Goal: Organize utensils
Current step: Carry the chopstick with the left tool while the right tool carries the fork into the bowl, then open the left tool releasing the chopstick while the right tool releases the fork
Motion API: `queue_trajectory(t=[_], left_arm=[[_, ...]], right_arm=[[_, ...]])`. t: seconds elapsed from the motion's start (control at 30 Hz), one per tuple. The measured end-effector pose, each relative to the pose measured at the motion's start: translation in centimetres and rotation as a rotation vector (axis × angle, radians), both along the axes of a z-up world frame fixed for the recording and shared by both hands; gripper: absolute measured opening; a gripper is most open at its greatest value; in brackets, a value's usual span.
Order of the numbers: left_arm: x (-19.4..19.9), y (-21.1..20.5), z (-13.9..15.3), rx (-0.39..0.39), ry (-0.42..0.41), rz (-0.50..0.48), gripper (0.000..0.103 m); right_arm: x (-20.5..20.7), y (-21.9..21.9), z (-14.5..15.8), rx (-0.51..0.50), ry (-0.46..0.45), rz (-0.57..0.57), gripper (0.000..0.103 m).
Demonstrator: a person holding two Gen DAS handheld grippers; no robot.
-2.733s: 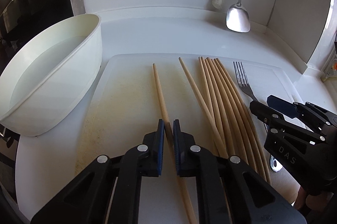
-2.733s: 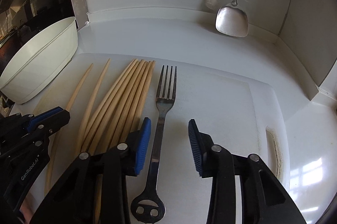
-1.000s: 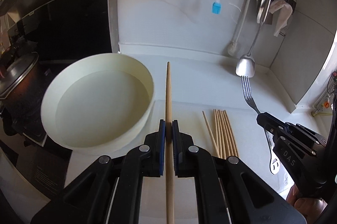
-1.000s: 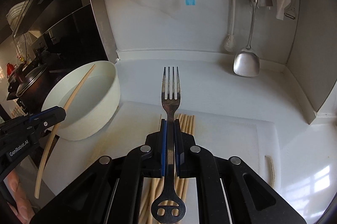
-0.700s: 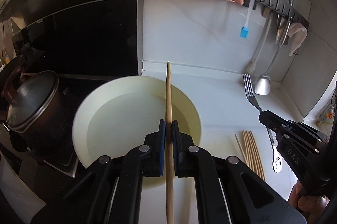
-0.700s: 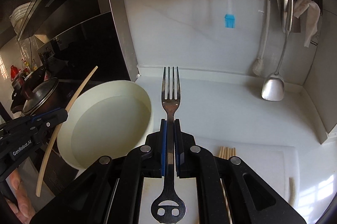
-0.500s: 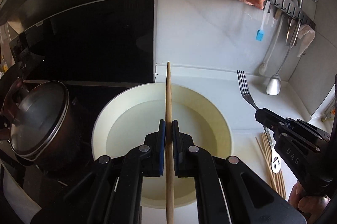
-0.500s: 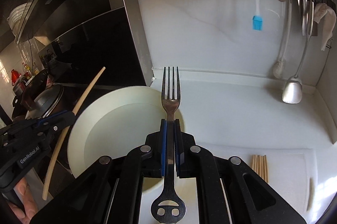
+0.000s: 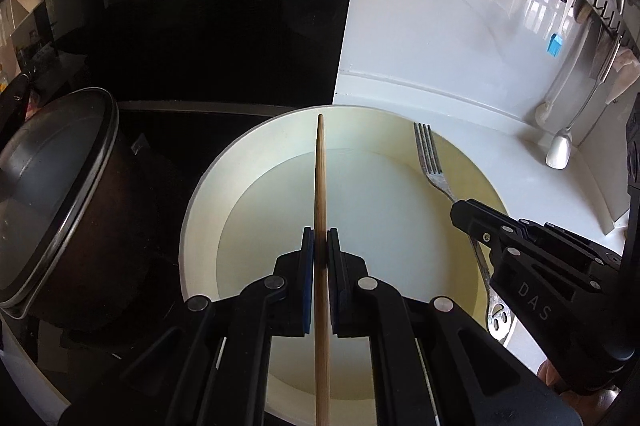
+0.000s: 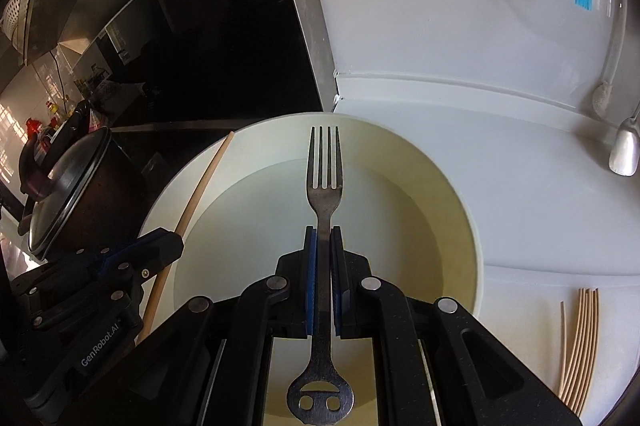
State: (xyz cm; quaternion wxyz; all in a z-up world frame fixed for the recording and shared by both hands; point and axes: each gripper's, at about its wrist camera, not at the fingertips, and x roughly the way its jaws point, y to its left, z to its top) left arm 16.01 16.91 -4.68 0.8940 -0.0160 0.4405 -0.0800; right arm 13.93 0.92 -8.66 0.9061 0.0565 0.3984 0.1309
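white counter, both loads over basin [image 9: 200, 210].
left gripper [image 9: 320, 246] clamps chopstick [image 9: 321, 186], right gripper [image 10: 323, 246] clamps fork [image 10: 325, 170]; next: release into basin.

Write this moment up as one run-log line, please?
left hand-held gripper: shut on chopstick | right hand-held gripper: shut on fork | both over white bowl | neither released

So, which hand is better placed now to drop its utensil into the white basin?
Right, slightly. The right gripper holds the fork centred over the basin. The left gripper holds its chopstick nearer the left rim.
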Motion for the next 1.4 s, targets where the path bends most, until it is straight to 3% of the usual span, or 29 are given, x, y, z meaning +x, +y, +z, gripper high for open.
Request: queue_trajectory(t=[0.53,1.07,1.13,1.2,1.23,1.3,1.4], left_arm=[[3.5,-0.4,-4.9,-0.011,0.168,-0.012,0.007],[5.4,-0.5,-6.7,-0.010,0.234,-0.014,0.010],[5.4,-0.4,-6.8,0.001,0.238,-0.011,0.015],[5.2,-0.3,-6.8,0.003,0.237,-0.003,0.027],[5.0,-0.2,-6.7,0.002,0.233,0.001,0.031],[4.7,0.0,-6.5,0.004,0.226,0.007,0.049],[4.2,0.2,-5.7,0.006,0.205,0.004,0.063]], right_arm=[[5.6,0.6,-4.4,0.013,0.225,-0.019,0.007],[6.9,1.0,-5.5,-0.010,0.286,-0.029,0.007],[6.8,1.0,-5.5,-0.019,0.289,-0.030,0.007],[6.8,0.8,-5.4,-0.016,0.288,-0.031,0.008],[6.6,0.7,-5.3,-0.015,0.284,-0.034,0.013],[6.3,0.4,-4.8,-0.010,0.267,-0.038,0.026],[5.5,0.0,-3.7,-0.010,0.230,-0.032,0.031]])
